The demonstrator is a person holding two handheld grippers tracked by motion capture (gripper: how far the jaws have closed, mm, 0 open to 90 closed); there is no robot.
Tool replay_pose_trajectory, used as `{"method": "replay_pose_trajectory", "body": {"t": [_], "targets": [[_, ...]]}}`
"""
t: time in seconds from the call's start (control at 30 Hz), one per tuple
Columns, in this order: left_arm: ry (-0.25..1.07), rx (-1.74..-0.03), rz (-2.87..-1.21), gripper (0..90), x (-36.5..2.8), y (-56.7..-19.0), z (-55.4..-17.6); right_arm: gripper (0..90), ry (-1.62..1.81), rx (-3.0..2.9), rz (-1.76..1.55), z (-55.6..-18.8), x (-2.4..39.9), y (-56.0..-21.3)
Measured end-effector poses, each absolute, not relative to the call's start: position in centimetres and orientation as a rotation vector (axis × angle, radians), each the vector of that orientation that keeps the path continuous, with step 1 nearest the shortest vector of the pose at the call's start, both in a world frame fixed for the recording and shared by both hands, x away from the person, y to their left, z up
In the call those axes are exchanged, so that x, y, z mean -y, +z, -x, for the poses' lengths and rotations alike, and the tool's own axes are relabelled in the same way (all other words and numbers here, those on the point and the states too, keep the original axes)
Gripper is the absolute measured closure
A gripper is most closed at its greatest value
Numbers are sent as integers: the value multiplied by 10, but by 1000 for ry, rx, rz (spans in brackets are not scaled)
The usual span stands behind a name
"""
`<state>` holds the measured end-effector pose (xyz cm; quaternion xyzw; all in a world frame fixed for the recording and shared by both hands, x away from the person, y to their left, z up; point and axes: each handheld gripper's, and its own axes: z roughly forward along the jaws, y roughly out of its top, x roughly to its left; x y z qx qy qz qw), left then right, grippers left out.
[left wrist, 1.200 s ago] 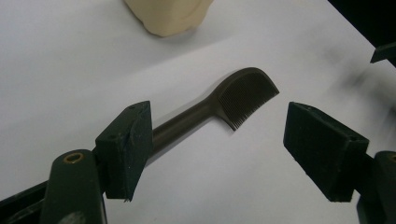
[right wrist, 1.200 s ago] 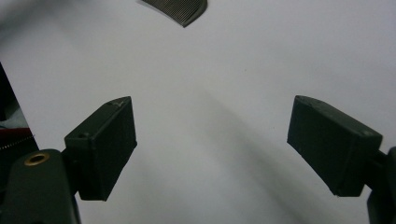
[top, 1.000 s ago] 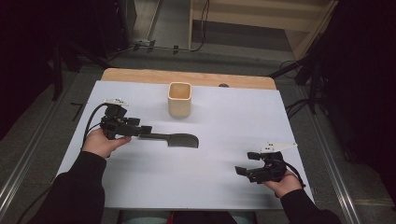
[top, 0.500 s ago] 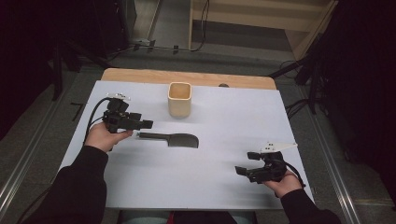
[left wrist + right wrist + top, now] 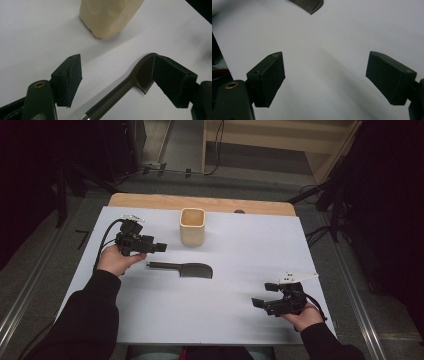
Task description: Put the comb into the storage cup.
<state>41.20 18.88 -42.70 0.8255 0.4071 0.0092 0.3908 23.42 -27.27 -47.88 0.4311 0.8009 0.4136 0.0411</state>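
A dark comb (image 5: 185, 269) with a long handle lies flat on the white table top (image 5: 240, 250), its handle pointing left. In the left gripper view the comb (image 5: 120, 92) runs between the jaws, teeth by the right jaw. My left gripper (image 5: 160, 247) hovers open just beyond the handle end, holding nothing (image 5: 116, 65). A beige square cup (image 5: 192, 226) stands upright behind the comb, and also at the top of the left gripper view (image 5: 110, 15). My right gripper (image 5: 263, 295) rests open near the front right, empty (image 5: 324, 65), with the comb's end (image 5: 308, 5) far ahead.
The table's wooden far edge (image 5: 200, 202) runs behind the cup. Dark floor, cables and a wooden frame lie beyond the table. Bare white surface stretches between the comb and the right gripper.
My left gripper has drawn back from the comb's handle, toward the far side. The comb stays where it lay. The right gripper has not moved.
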Motion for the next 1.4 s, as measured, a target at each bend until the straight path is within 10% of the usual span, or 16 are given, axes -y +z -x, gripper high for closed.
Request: {"method": "replay_pose_trajectory", "body": {"t": [0.53, 0.9, 1.4], "targets": [[34, -1022, -2124, 388, -181, -436, -411, 137, 1265, -2452, -1316, -234, 273, -479], [29, -1016, -2143, 900, -176, -448, -408, 137, 1261, -2454, -1315, -233, 273, -479], [-8, -1058, -2228, 900, -179, -476, -414, 137, 1261, -2461, -1316, -233, 272, -479]]}}
